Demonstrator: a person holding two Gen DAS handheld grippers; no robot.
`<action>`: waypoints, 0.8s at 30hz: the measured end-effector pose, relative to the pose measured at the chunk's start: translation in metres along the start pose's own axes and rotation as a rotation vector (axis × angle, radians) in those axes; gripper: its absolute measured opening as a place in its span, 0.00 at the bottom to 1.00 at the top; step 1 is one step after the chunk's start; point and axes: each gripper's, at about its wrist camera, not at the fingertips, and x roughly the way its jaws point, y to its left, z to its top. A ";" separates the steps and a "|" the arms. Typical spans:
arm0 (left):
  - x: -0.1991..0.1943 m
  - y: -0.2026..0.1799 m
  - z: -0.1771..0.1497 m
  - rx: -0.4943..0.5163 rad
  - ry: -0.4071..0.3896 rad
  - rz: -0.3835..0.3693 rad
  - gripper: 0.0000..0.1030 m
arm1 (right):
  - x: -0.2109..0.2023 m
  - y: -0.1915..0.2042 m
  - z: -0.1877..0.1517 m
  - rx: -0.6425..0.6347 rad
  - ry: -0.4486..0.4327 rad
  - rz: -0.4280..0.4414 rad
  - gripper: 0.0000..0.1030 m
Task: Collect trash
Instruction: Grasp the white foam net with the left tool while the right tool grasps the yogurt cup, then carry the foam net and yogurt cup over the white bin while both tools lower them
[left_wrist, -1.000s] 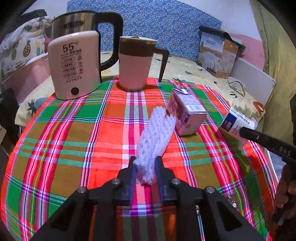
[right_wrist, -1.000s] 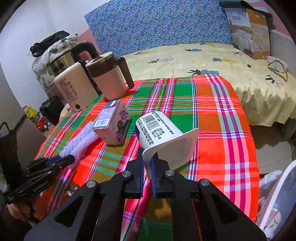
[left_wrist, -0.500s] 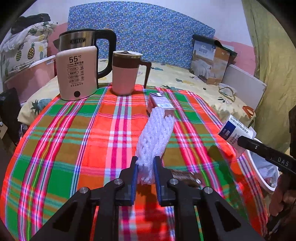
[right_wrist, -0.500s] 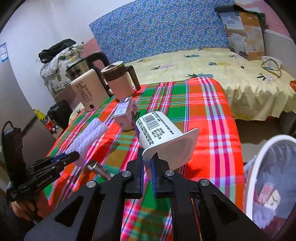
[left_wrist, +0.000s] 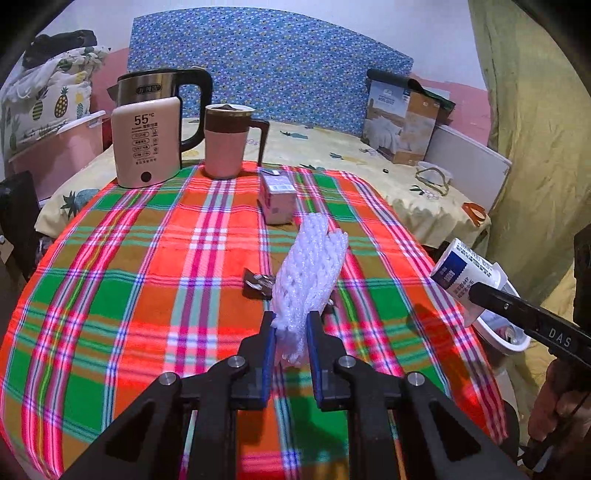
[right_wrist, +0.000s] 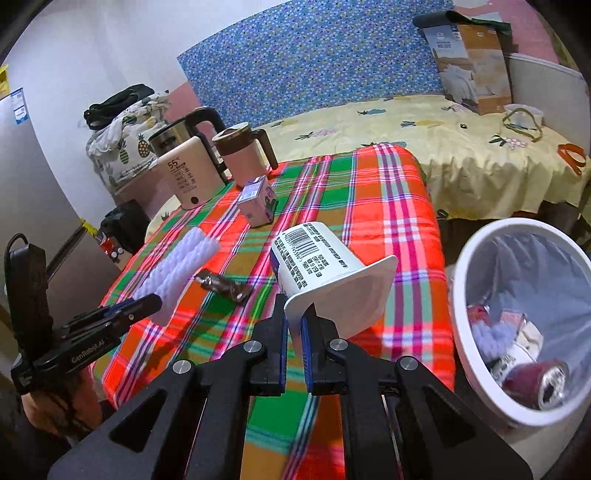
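My left gripper (left_wrist: 290, 323) is shut on a white foam net sleeve (left_wrist: 308, 271), which hangs above the plaid tablecloth (left_wrist: 147, 258). From the right wrist view the same sleeve (right_wrist: 177, 269) sticks out of the left gripper (right_wrist: 147, 304). My right gripper (right_wrist: 293, 317) is shut on the rim of a white yogurt cup (right_wrist: 325, 269) with a barcode, also seen as the cup (left_wrist: 465, 271) at the table's right edge. A dark wrapper (left_wrist: 256, 286) and a small purple carton (left_wrist: 277, 199) lie on the cloth. A white trash bin (right_wrist: 524, 317) stands right of the table.
A pink kettle (left_wrist: 146, 147) and a pink mug (left_wrist: 229, 142) stand at the table's far side. Behind is a bed with a yellow sheet (right_wrist: 461, 147) and a cardboard box (left_wrist: 402, 125). The bin holds a can (right_wrist: 535, 380) and other trash.
Both grippers have pulled back from the table with their loads lifted. The dark wrapper, once hidden under the sleeve, now shows, and the trash bin has come into view at right.
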 end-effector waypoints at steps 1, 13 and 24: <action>-0.002 -0.003 -0.003 0.001 0.001 -0.003 0.16 | -0.003 0.000 -0.002 0.001 -0.004 -0.004 0.09; -0.013 -0.031 -0.020 0.032 0.019 -0.038 0.16 | -0.024 -0.015 -0.018 0.036 -0.021 -0.018 0.09; 0.000 -0.071 -0.016 0.087 0.043 -0.087 0.16 | -0.039 -0.044 -0.027 0.095 -0.046 -0.057 0.09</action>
